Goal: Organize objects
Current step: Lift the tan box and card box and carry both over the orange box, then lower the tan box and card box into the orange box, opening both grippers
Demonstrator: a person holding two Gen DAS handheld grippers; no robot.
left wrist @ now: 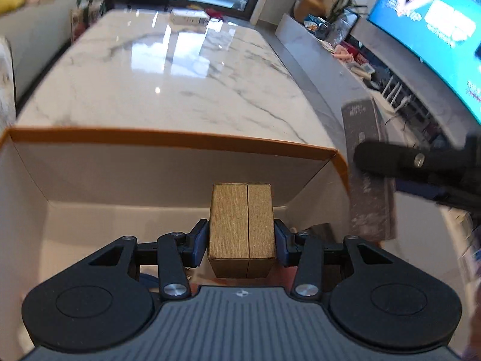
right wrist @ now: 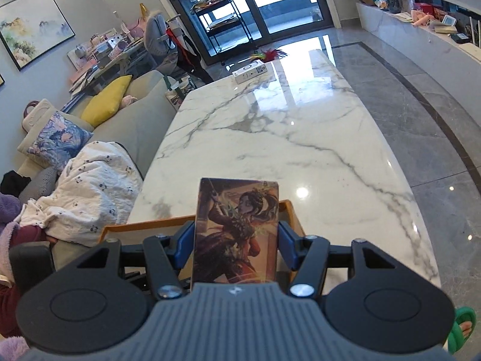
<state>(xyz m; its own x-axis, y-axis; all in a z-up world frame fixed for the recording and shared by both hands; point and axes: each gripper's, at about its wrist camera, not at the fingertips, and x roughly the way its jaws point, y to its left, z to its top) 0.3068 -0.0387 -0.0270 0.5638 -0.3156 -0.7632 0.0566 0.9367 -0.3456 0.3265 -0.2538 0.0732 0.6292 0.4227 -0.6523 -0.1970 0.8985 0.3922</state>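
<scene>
My left gripper is shut on a small gold box, which hangs over the inside of an open orange-rimmed cardboard box with pale walls. The right gripper is shut on a flat box with a picture of a figure, held upright above that orange-rimmed box's far edge. In the left wrist view the same flat box shows as a grey slab just outside the orange box's right wall, with the right gripper's finger across it.
The orange-rimmed box sits at the near end of a long white marble table. A white carton lies at the table's far end. A sofa with cushions and a blanket runs along the left, a low shelf and a TV along the right.
</scene>
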